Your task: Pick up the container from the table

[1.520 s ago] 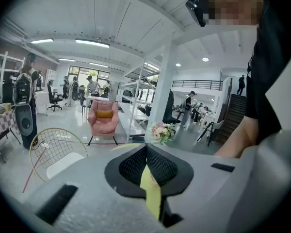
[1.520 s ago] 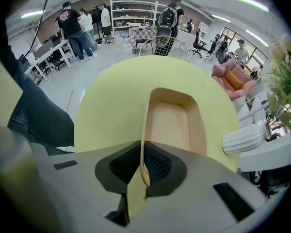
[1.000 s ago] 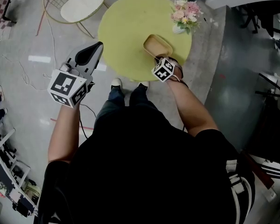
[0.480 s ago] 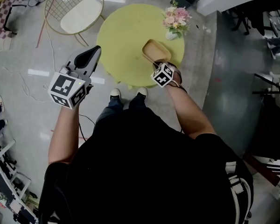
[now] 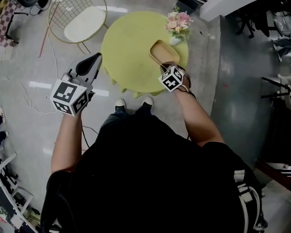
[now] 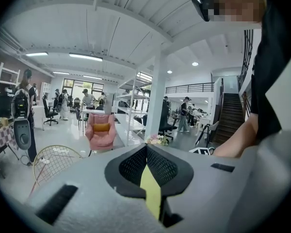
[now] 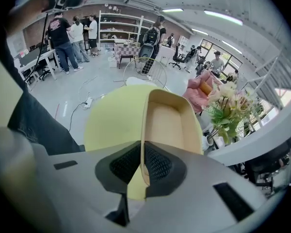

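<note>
Showing a round yellow-green table (image 5: 131,52) with a bouquet of pink flowers in a white vase (image 5: 177,24) at its far right edge, and a gold wire chair with a white cushion (image 5: 80,18) beyond it to the left. We see the flowers just beside the far end of the shallow tan rectangular container (image 5: 164,52). Compared with a second ago, the right gripper (image 5: 167,66) has risen and the container has come up off the table top with it. The left gripper (image 5: 98,57) is also higher. The right gripper's black pads (image 7: 157,166) are clamped on the container's thin near wall, and its tray reaches away over the table. The left gripper's jaws are pressed together, empty, well to the left of the table.
</note>
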{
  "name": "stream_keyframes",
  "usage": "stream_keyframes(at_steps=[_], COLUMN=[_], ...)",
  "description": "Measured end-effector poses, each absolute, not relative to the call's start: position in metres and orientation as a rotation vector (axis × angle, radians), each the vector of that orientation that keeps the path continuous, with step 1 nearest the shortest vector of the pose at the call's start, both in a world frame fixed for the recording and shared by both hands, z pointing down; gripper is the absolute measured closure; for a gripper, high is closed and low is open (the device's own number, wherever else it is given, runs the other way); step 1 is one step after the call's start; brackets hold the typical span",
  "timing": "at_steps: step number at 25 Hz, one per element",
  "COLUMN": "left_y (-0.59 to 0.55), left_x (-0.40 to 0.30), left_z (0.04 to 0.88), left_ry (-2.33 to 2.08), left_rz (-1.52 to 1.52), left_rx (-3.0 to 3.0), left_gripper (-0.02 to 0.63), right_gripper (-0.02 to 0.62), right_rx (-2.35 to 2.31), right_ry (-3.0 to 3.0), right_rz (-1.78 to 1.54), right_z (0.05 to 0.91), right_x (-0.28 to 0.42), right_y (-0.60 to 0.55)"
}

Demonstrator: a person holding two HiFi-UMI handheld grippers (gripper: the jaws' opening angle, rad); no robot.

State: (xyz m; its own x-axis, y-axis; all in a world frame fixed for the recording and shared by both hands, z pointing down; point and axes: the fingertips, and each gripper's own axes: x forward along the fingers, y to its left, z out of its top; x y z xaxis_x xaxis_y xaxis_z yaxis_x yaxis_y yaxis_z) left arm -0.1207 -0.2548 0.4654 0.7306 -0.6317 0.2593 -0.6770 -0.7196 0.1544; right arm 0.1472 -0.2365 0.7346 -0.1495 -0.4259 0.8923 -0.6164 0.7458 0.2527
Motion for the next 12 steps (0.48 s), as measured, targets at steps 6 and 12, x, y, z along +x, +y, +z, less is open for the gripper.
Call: stream_keyframes(at_steps=[6, 12], left_y=[-0.252, -0.254], left_x=[-0.127, -0.132], left_z=[0.450, 0.445], left_ry=[-1.037, -1.008], left_rz=[0.238, 0.217], left_rx=[2.717, 2.714], left_gripper=[0.589, 0.589], right_gripper=[0.572, 0.572], right_rx=[0.849, 0.892], right_ry=[-1.792, -1.802], right_rz=[0.155, 0.124], right_z=[0.704, 0.666], right_x=[0.139, 0.136], right_y=[-0.237, -0.238])
